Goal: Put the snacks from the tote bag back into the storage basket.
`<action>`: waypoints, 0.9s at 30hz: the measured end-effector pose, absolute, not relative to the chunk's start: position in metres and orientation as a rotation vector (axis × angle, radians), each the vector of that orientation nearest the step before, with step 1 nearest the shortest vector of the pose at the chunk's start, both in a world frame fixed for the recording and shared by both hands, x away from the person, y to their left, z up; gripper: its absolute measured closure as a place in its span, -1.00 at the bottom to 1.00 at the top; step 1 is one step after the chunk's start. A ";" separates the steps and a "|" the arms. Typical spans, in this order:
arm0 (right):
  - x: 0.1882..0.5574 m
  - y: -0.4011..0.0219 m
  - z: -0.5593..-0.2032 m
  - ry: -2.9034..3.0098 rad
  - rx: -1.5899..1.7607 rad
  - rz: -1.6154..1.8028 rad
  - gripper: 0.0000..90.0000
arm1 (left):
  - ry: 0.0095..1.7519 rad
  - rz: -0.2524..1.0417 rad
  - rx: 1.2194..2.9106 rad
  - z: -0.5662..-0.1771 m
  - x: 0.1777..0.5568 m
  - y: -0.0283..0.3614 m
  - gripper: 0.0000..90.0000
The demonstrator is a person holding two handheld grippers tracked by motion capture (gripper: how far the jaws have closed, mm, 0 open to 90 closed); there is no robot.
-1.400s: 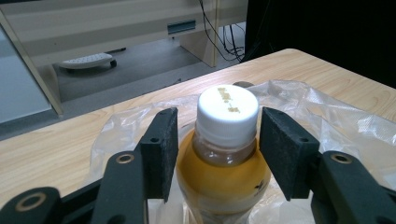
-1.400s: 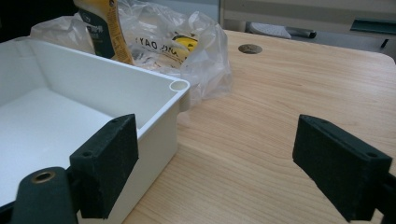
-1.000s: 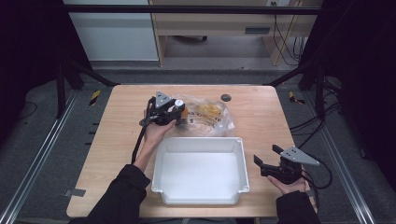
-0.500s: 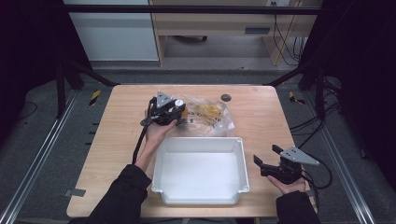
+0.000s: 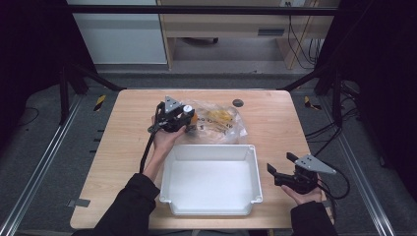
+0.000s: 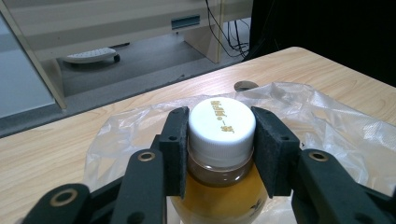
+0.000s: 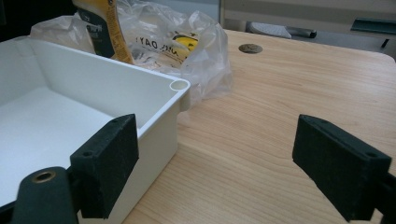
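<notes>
1. Because the left gripper (image 6: 219, 154) clamps the bottle (image 6: 219, 196) only by its white cap (image 6: 222, 123), jaws pressed to either side of it, I judge the biggest risk to be the cap turning or slipping between the pads, so that the heavy amber-filled body swings or drops as it is lifted.
2. Since the bottle stands against the clear plastic bag (image 5: 223, 123) at the middle of the table's far edge, the film could catch on it and be dragged along, spilling the yellow packets (image 5: 219, 117) inside.
3. While the white tub (image 5: 211, 179) sits empty at the near edge, just this side of the bag, its far rim lies in the likely path and a low carry could knock against it.
4. As the right gripper (image 7: 233, 163) rests with its jaws wide apart and holding nothing beside the tub's right wall near the table's near right corner, it steadies neither tub nor bag.
5. The table (image 5: 280, 128) is pale wood with a small round grommet (image 5: 238, 103) by its far edge.
6. Beyond it lie grey floor, dark frame rails, a pale cabinet and loose cables.
</notes>
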State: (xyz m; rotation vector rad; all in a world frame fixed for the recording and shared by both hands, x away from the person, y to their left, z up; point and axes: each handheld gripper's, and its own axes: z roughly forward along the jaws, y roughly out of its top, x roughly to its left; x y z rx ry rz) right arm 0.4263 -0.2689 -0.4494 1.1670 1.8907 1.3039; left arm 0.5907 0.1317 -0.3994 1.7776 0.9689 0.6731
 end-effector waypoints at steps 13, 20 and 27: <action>0.426 -0.269 -0.449 1.889 1.167 1.303 -0.68 | 0.969 0.688 1.759 -0.391 0.586 0.138 0.30; 0.426 -0.269 -0.449 1.888 1.167 1.303 -0.68 | 0.957 0.698 1.759 -0.377 0.582 0.137 0.31; 0.426 -0.269 -0.449 1.886 1.163 1.304 -0.68 | 0.936 0.713 1.746 -0.362 0.577 0.135 0.31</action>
